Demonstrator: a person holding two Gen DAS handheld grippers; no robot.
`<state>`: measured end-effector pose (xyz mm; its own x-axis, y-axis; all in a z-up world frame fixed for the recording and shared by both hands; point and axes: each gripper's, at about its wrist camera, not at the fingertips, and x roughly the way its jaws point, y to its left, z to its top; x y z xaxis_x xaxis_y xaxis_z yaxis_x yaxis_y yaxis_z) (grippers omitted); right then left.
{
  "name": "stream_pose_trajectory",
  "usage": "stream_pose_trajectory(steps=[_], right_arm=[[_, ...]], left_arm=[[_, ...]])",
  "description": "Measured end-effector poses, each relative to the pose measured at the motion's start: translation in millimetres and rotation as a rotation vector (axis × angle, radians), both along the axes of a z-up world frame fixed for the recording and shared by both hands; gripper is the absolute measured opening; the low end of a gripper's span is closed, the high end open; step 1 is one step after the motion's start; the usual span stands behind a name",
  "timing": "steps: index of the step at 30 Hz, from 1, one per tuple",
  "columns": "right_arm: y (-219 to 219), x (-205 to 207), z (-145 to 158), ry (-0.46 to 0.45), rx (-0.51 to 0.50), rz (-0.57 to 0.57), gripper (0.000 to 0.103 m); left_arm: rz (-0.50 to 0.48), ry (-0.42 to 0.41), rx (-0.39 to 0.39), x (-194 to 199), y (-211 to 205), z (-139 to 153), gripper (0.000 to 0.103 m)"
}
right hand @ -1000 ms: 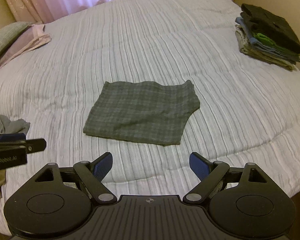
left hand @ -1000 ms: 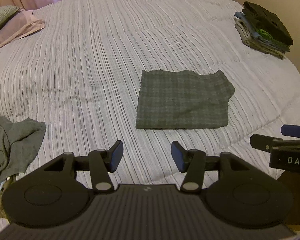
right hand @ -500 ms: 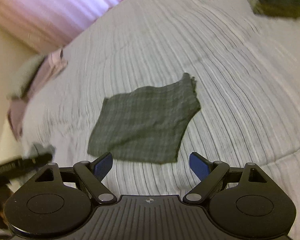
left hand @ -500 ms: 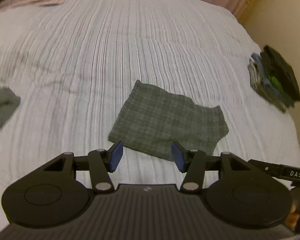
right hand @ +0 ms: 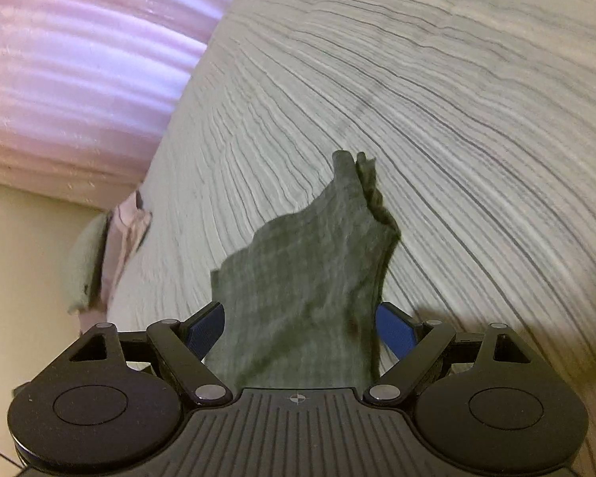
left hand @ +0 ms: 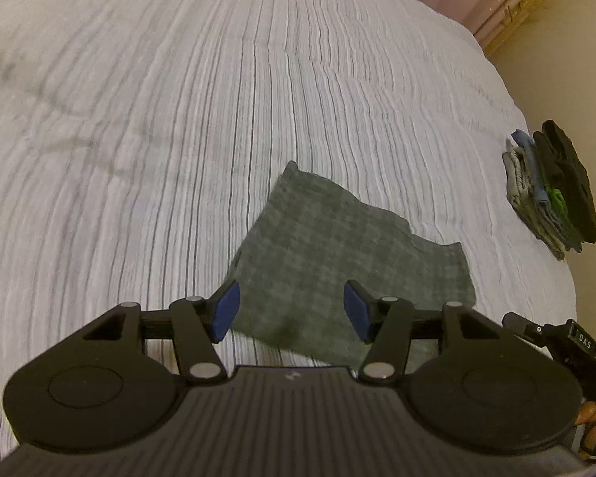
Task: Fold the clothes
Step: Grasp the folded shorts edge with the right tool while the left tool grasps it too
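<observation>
your left gripper (left hand: 291,311), jaws opening, and released right gripper (right hand: 299,328) straddle the folded grey checked cloth (left hand: 337,262) on the striped white bed (left hand: 178,119); pinching one layer could undo the fold.

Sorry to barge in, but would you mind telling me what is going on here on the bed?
A person is folding clothes with a handheld gripper in each hand. A grey checked cloth lies folded flat on the striped bedspread. Both grippers are over its near edge. The left gripper is opening wider and the right gripper is open, its fingers on either side of the cloth, neither pressing on it. A stack of folded clothes sits at the bed's far edge.
</observation>
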<state>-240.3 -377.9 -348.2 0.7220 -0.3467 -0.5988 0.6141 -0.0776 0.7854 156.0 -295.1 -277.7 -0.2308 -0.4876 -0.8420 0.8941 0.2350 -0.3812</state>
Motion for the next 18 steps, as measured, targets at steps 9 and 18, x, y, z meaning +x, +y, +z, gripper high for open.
stream_pose_trajectory(steps=[9, 18], right_arm=[[-18, 14, -43, -0.025, 0.039, 0.022, 0.086], [-45, 47, -70, -0.140, 0.017, 0.121, 0.062]], left_arm=[[-0.034, 0.101, 0.033, 33, -45, -64, 0.060], [-0.063, 0.323, 0.062, 51, -68, -114, 0.061]])
